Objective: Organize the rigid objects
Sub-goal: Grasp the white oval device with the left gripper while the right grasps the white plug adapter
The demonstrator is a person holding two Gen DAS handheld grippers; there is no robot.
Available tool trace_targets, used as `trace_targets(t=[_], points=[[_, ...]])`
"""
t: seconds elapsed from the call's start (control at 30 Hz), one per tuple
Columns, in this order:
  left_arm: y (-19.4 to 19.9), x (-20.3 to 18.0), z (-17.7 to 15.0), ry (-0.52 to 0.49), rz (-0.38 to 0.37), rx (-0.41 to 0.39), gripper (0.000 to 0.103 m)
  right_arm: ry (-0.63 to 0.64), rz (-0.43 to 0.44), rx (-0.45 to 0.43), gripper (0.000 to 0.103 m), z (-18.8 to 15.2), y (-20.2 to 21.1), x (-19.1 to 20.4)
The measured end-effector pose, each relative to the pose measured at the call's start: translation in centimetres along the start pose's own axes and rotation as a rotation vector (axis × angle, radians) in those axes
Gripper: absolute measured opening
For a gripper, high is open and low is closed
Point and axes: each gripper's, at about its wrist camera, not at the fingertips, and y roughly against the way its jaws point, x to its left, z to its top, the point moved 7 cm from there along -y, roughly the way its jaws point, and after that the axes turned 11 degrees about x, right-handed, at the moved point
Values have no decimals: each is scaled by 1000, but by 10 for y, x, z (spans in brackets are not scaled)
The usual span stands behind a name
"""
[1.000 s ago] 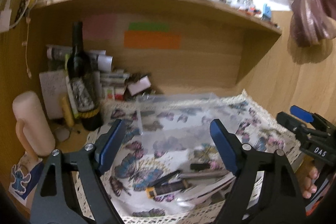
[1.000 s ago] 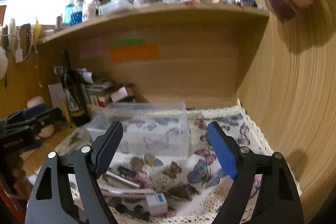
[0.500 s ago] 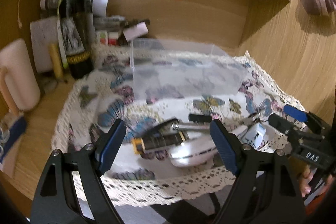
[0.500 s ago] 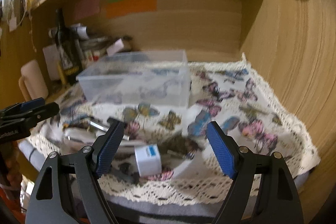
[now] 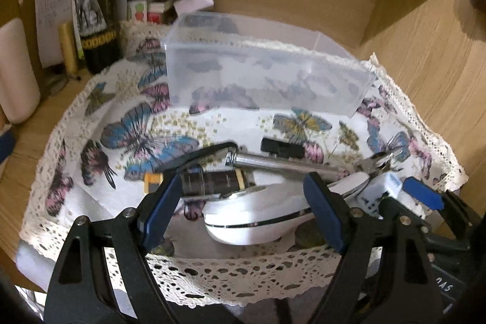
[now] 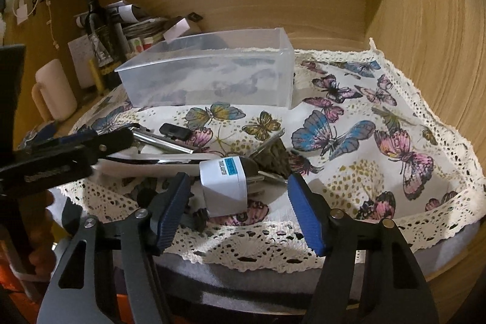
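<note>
A pile of rigid items lies at the near edge of a butterfly-print cloth (image 5: 121,117): a white oval device (image 5: 255,217), a dark tube with a yellow cap (image 5: 209,181), a metal tool (image 5: 285,164), a small black piece (image 5: 281,148) and a white plug adapter (image 6: 223,187). A clear plastic box (image 5: 261,75) stands behind them, also in the right wrist view (image 6: 209,75). My left gripper (image 5: 243,214) is open, straddling the white device. My right gripper (image 6: 237,208) is open around the adapter.
A dark wine bottle (image 5: 97,5), papers and small boxes crowd the back left corner. A pale cylindrical cup (image 5: 15,72) stands at the left. Wooden walls close the back and right. The cloth's lace edge (image 6: 258,248) hangs over the front.
Both grippers have come down and forward to the pile at the cloth's near edge. The left one now straddles the white device, the right one the adapter. Both stay open.
</note>
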Motion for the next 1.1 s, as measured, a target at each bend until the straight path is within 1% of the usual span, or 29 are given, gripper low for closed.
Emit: trace_targets(t=[0.07, 0.17, 0.37, 0.4, 0.43, 0.47, 0.5, 0.53, 0.7, 0.8, 0.93, 0.97, 1.1], points=[[-1, 2, -4, 0, 1, 9, 79, 2, 11, 4, 61, -1, -3, 1], [1, -2, -11, -26, 3, 16, 73, 7, 23, 11, 54, -1, -7, 3], [6, -3, -18, -15, -17, 11, 72, 9, 40, 13, 49, -2, -13, 5], [6, -3, -18, -11, -19, 9, 71, 9, 44, 13, 45, -2, -14, 5], [6, -3, -18, -10, -26, 6, 70, 10, 43, 15, 43, -2, -14, 4], [6, -4, -18, -8, -39, 3, 63, 12, 43, 13, 38, -2, -14, 4], [6, -5, -18, -7, -56, 2, 61, 14, 49, 11, 34, -2, -14, 5], [6, -5, -18, -5, -56, -1, 61, 17, 50, 9, 33, -2, -13, 6], [6, -6, -16, -13, -53, -6, 60, 21, 30, -3, 31, 0, -11, 6], [7, -7, -14, -24, -43, -11, 60, 18, 27, -14, 27, 3, -7, 5], [9, -7, -10, -41, -34, -26, 60, 17, 8, -45, 27, 8, 0, 3], [11, -7, -7, -47, -32, -48, 60, 15, 7, -52, 27, 10, 2, 2], [22, -7, 3, -49, -31, -91, 60, 13, 10, -80, 27, 16, 11, 1]])
